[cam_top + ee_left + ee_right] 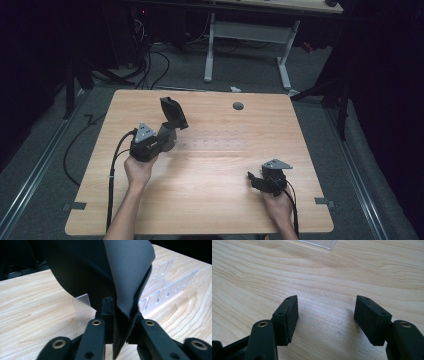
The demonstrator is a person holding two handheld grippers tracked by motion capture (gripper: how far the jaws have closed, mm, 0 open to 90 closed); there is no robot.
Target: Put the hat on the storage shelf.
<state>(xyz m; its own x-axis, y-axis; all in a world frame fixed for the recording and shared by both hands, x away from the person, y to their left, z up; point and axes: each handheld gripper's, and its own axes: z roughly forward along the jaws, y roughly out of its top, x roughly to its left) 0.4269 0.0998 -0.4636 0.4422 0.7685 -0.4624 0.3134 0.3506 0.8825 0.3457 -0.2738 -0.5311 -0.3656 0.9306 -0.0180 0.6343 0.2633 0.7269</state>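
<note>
Up close, the left gripper (117,322) pinches a folded black sheet (105,272) beside a clear slotted rack (162,287), while the right gripper (325,315) gapes empty.

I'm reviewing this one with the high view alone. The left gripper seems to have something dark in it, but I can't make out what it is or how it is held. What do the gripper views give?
Observer: The left gripper pinches a flat black sheet, felt-like, folded at the jaws and standing up from them.
Operator: Anything near it on the table?
Observer: A clear plastic rack with a row of upright slots lies just beyond the sheet.
Operator: And the right gripper?
Observer: The right gripper is open, nothing between its pads, low over bare wooden table.
</note>
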